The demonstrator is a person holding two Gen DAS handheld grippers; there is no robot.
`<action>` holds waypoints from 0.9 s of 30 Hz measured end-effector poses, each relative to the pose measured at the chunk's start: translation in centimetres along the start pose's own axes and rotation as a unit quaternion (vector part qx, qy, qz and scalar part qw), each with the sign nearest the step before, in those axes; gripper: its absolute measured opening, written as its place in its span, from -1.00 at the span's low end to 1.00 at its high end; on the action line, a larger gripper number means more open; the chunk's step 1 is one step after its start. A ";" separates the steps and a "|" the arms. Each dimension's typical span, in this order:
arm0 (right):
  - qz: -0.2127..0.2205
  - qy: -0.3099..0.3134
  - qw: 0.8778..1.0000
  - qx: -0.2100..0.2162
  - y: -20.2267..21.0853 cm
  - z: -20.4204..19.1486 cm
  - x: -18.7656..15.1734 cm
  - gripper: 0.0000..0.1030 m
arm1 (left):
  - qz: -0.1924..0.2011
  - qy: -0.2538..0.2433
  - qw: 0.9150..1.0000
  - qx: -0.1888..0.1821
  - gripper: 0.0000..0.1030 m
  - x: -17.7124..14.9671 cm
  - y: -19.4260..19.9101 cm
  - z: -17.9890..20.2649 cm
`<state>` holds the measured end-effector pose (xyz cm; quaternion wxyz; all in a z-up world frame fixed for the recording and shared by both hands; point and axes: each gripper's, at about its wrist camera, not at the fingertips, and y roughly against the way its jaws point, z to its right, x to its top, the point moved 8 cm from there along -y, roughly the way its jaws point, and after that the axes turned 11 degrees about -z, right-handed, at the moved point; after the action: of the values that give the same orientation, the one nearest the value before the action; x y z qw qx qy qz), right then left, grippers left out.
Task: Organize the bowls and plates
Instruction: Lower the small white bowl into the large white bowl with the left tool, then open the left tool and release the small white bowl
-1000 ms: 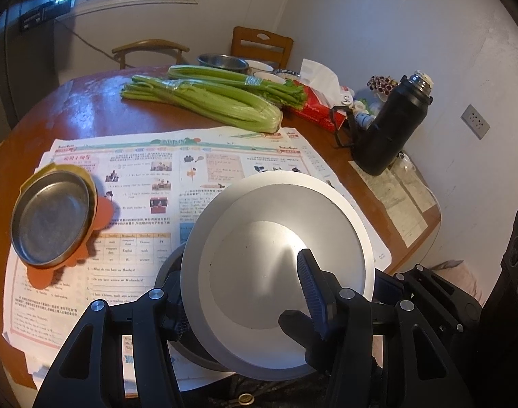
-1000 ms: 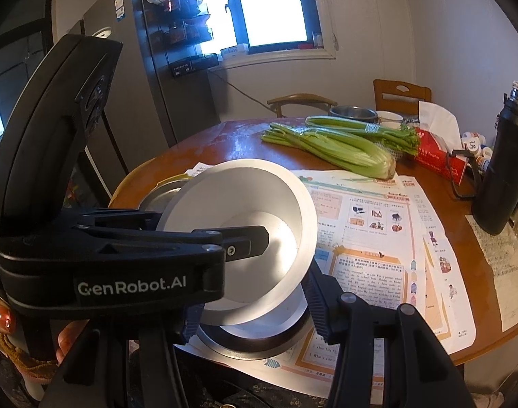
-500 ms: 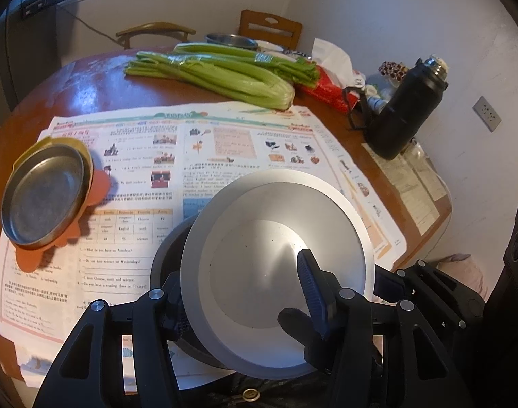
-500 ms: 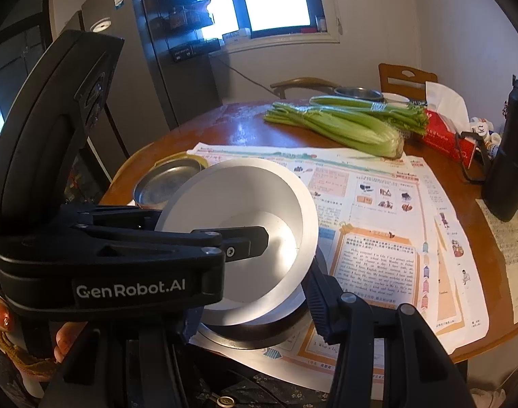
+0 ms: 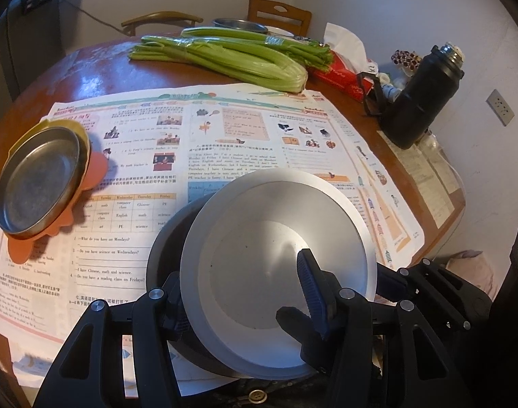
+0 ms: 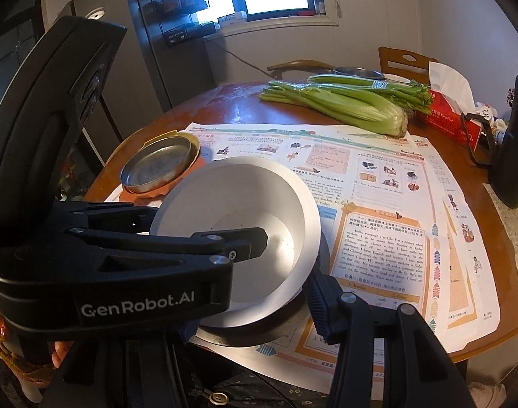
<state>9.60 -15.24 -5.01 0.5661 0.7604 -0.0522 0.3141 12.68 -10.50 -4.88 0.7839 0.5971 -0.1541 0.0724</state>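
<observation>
My left gripper is shut on the rim of a tilted silver metal bowl, one finger inside it and one outside. The bowl leans over a dark round dish lying on the newspaper near the table's front edge. In the right wrist view the same bowl sits above the dark dish, with the left gripper's body across the lower left. My right gripper's right finger sits just outside the bowl's rim; its left finger is hidden. A steel plate rests on a yellow plate and an orange mat at the left.
Newspaper covers the round wooden table. Celery bunches, a red tissue box and a black thermos stand at the back and right. A steel bowl and chairs are at the far edge.
Both cameras have tipped down and moved slightly toward the table. The silver bowl stays gripped and tilted over the dark dish. The steel plate has not moved.
</observation>
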 end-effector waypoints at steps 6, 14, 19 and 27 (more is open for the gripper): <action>-0.006 0.004 1.000 -0.001 -0.6 -0.2 -0.1 0.02 | -0.002 0.001 1.000 0.004 0.08 -0.1 -0.4 -0.4; -0.008 0.002 1.000 -0.002 -0.8 0.0 -0.1 0.02 | -0.001 0.001 1.000 0.000 0.08 -0.2 -0.3 -0.4; -0.008 0.000 1.000 -0.002 -0.9 0.2 -0.1 0.02 | 0.002 0.005 1.000 0.000 0.08 -0.3 -0.1 -0.6; -0.006 -0.002 1.000 -0.004 -0.7 0.3 0.1 0.02 | 0.010 0.014 1.000 0.002 0.08 -0.2 0.6 -1.5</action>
<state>10.08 -15.21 -5.61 0.5712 0.7590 -0.0500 0.3084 12.58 -8.87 -4.73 0.7841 0.5959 -0.1489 0.0887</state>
